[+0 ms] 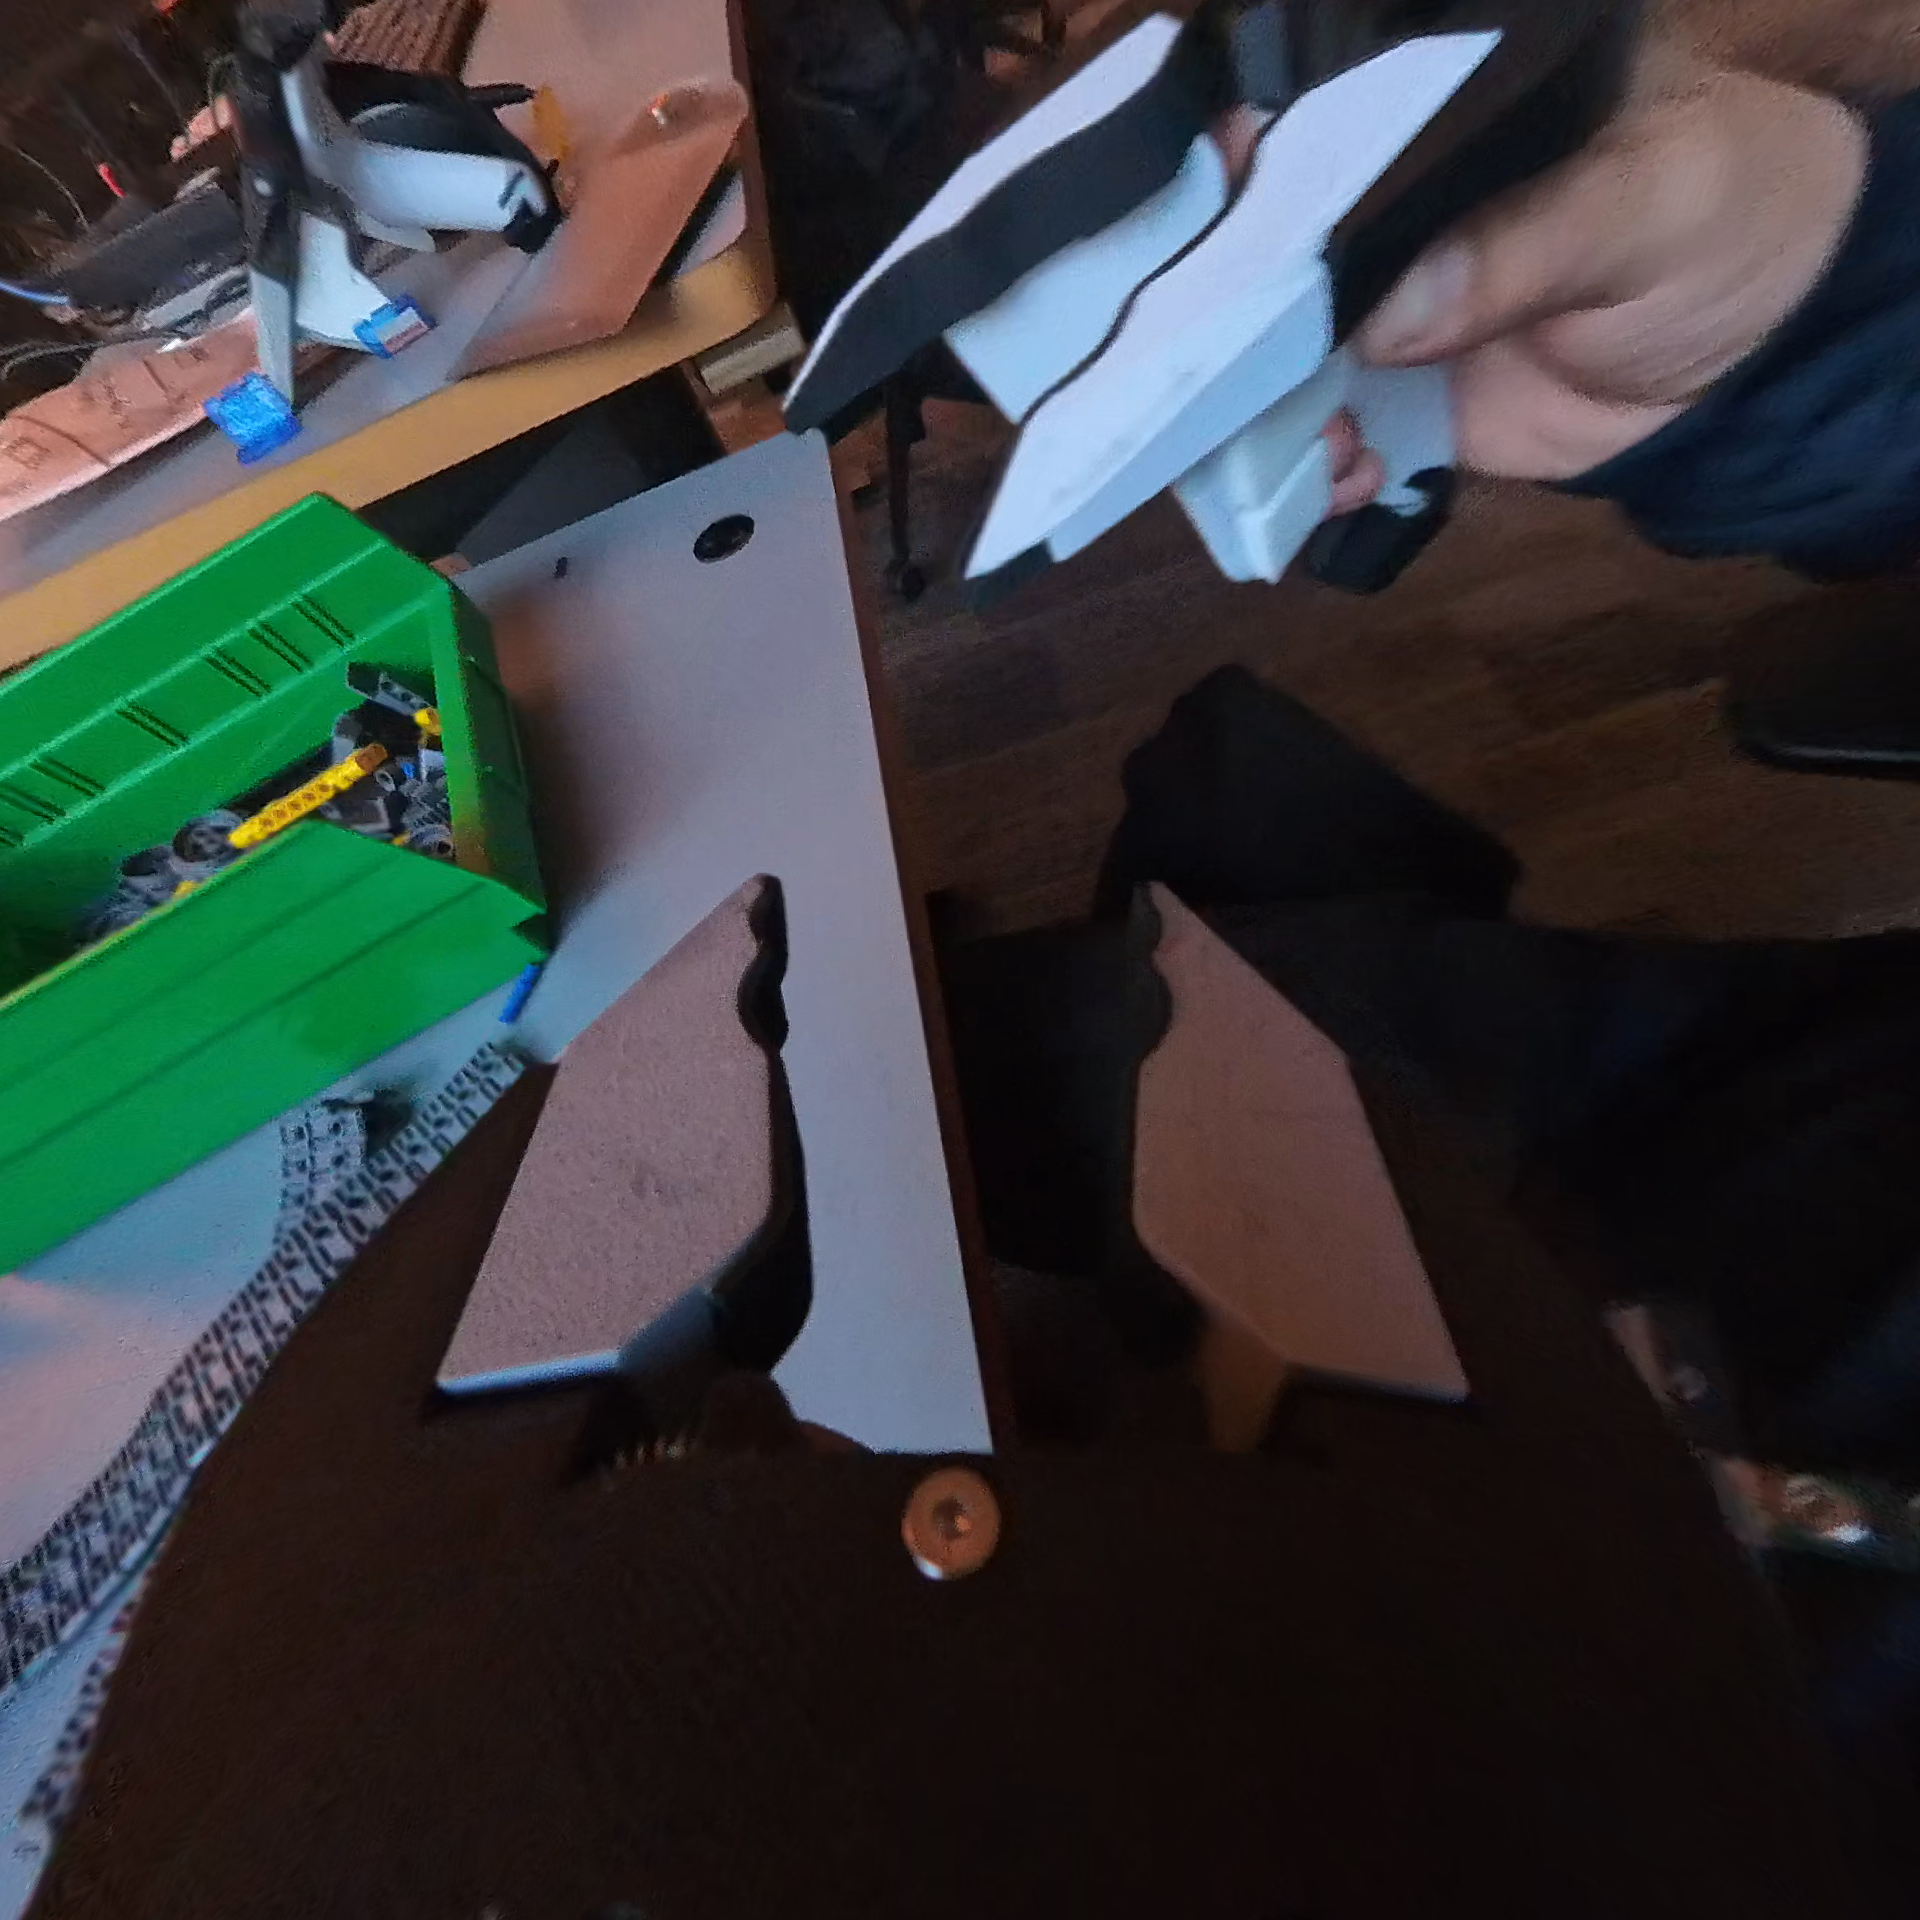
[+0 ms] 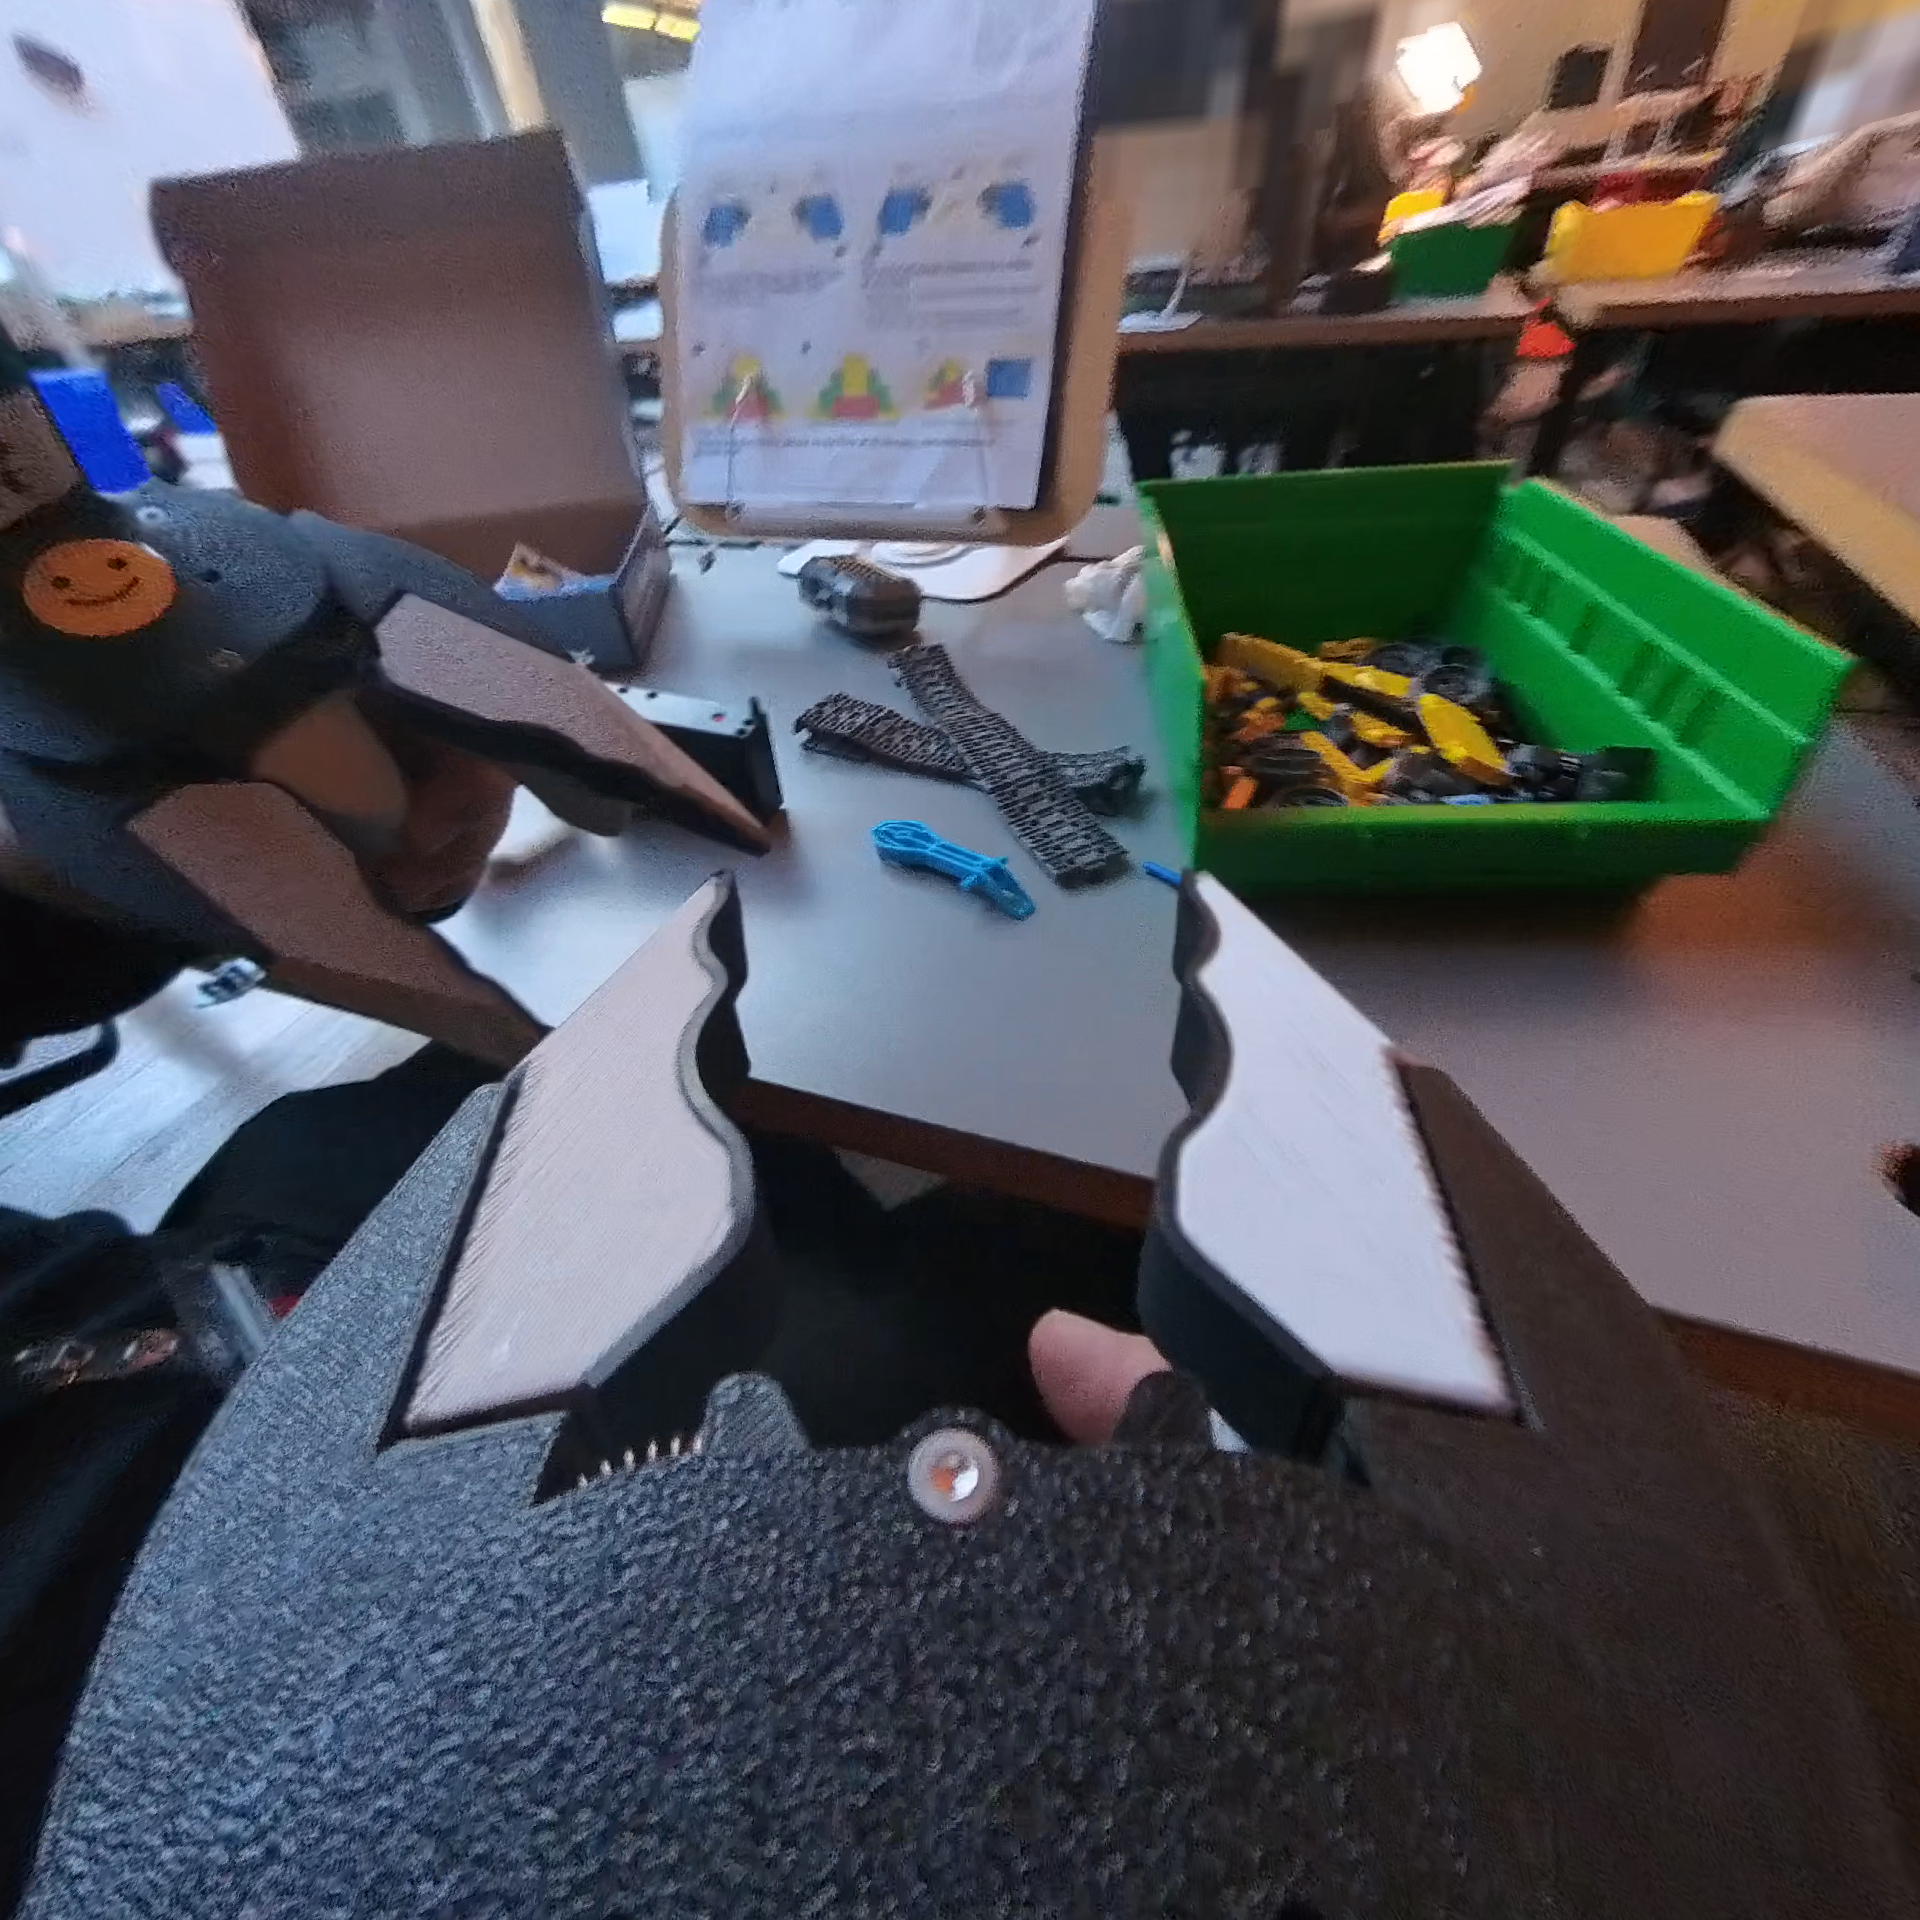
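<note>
My left gripper [image 1: 956, 904] is open and empty, held over the near edge of the grey table [image 1: 707, 727]. It also shows at the left of the right wrist view [image 2: 644, 935], open, its upper tip close to a small black box part [image 2: 727, 740]. My right gripper [image 2: 954, 883] is open and empty above the table's front edge [image 2: 935, 1039]. In the left wrist view it is at the upper right [image 1: 888, 488], held by a hand. Nearest ahead of it lie a blue plastic piece [image 2: 951, 854] and two crossed black track strips [image 2: 997, 758].
A green bin [image 2: 1455, 831] of yellow and black building parts stands on the right of the table, also seen in the left wrist view [image 1: 260, 987]. Behind are a picture sheet on a stand [image 2: 873, 260], a cardboard box [image 2: 405, 343], a dark rounded part [image 2: 857, 594] and crumpled white paper [image 2: 1112, 608].
</note>
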`<state>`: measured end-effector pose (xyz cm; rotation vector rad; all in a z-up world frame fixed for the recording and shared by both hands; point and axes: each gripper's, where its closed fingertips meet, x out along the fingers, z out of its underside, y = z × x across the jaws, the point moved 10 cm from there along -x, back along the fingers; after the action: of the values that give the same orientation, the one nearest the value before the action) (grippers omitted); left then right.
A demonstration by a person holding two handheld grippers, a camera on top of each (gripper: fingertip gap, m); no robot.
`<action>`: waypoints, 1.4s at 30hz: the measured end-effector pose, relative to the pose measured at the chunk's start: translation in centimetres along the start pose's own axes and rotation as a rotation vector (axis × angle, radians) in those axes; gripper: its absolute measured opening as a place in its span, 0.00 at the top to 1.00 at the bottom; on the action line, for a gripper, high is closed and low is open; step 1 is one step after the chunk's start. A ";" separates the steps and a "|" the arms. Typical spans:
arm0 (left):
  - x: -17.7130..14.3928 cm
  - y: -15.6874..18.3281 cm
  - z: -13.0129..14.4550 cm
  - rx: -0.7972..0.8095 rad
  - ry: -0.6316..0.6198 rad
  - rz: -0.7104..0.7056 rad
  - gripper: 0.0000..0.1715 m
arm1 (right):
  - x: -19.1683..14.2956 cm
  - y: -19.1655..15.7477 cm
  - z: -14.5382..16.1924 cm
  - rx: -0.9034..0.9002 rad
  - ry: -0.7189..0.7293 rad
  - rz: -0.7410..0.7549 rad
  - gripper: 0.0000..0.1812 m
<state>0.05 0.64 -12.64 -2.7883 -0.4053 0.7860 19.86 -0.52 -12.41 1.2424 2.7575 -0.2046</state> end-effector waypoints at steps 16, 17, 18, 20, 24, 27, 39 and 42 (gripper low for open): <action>10.7 1.9 -5.0 0.138 -0.257 0.058 0.66 | -39.9 1.8 16.2 0.155 0.013 0.692 0.56; 11.5 2.9 -5.2 0.128 -0.235 0.090 0.66 | -44.8 0.5 21.7 0.282 -0.027 0.840 0.57; 12.2 4.0 -5.4 0.129 -0.221 0.120 0.67 | -49.0 -1.8 27.7 0.429 -0.049 0.967 0.55; 13.4 5.9 -5.4 0.148 -0.220 0.171 0.67 | -54.5 -8.6 40.2 0.737 -0.075 1.209 0.57; 14.9 9.0 -5.3 0.148 -0.262 0.239 0.66 | -54.1 -23.3 60.1 1.288 -0.132 1.522 0.61; 15.2 10.8 -5.2 0.187 -0.296 0.250 0.66 | -50.3 -28.5 67.9 1.443 -0.230 1.606 0.66; 17.8 12.4 -6.9 0.331 -0.501 0.181 0.69 | -46.3 -29.9 79.5 1.774 -0.288 1.829 0.77; 19.1 13.6 -7.7 0.366 -0.514 0.211 0.69 | -46.4 -30.5 80.4 1.845 -0.243 1.866 0.81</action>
<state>22.65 -7.04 -19.12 -2.2890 -0.0312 1.4671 31.13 -68.12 -82.04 2.6075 -0.3577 -2.1759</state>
